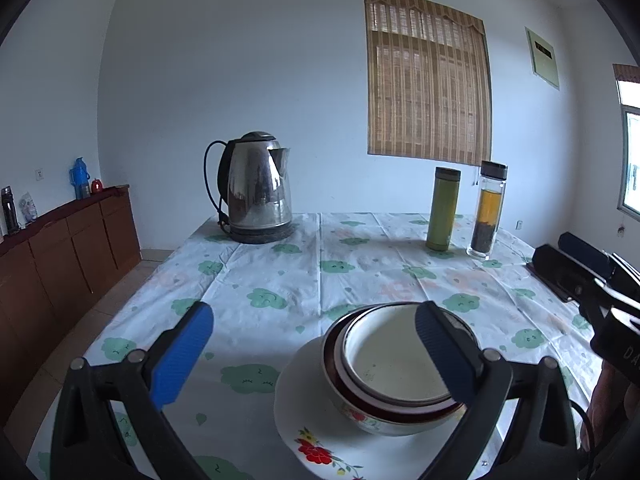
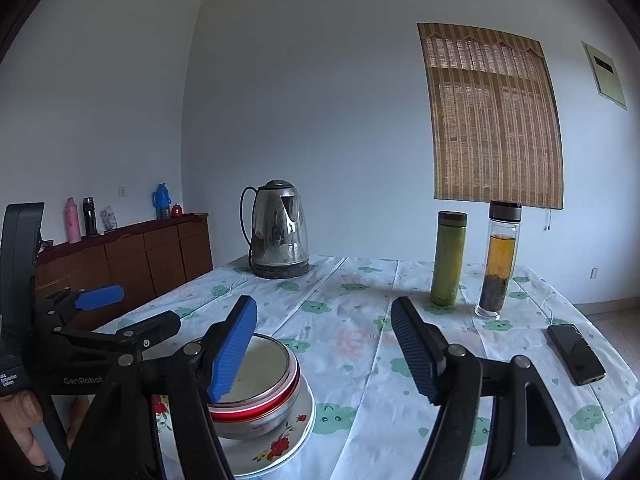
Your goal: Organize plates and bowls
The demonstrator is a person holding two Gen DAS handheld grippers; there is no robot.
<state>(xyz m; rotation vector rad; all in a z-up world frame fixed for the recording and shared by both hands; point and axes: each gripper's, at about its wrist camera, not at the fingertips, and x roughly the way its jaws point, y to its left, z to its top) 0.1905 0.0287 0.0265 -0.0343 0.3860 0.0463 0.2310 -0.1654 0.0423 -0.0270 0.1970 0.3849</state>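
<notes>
A stack of nested bowls (image 1: 394, 364) with red rims sits on a white flowered plate (image 1: 308, 424) near the table's front edge. It also shows in the right wrist view (image 2: 264, 384) on the plate (image 2: 280, 448). My left gripper (image 1: 312, 354) is open and empty above the table, its right finger over the bowls' near rim. My right gripper (image 2: 324, 348) is open and empty, to the right of the stack, its left finger over the bowls. The left gripper's body shows at the left of the right wrist view.
A steel kettle (image 1: 256, 188) stands at the table's far left. A green flask (image 1: 442, 208) and a glass tea bottle (image 1: 488, 210) stand at the far right. A black phone (image 2: 576, 354) lies near the right edge. A wooden sideboard (image 1: 60, 248) lines the left wall.
</notes>
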